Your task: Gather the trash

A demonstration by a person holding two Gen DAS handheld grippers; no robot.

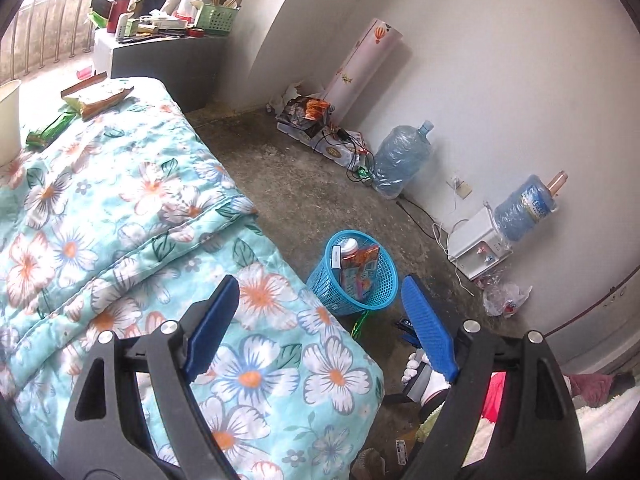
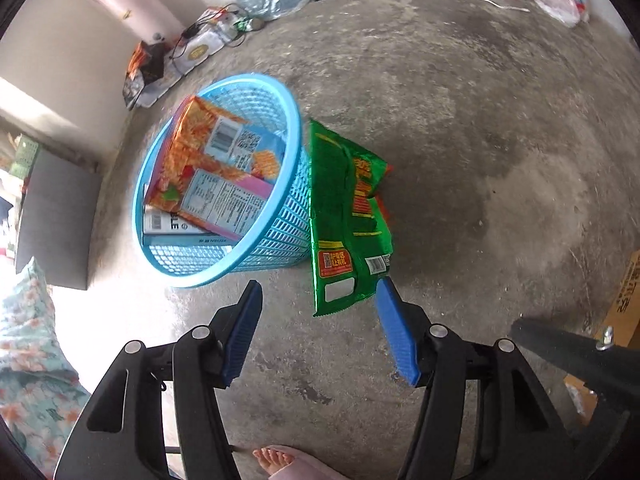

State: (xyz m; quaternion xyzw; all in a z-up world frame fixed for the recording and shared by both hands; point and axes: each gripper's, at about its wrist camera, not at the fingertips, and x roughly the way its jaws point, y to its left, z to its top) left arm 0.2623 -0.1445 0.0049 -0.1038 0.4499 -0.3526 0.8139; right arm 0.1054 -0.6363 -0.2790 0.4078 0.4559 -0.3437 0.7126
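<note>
The green snack bag (image 2: 348,220), centre of the right-wrist view, leans against the blue basket (image 2: 280,216) on the floor: light, crinkly, slippery foil, best pinched at its lower sealed edge. Right tongs (image 2: 320,316) released just below it; left tongs (image 1: 316,304) released, empty.

both tongs (image 1: 320,320) (image 2: 320,316) open, empty.

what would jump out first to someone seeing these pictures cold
The bright blue basket on the grey concrete floor, stuffed with an orange snack box, grabs the eye first. Right beside it a shiny green snack bag lies outside on the floor, leaning against the basket's wall, just ahead of the open right tongs. In the left view, the flowered blanket fills the bed.
</note>
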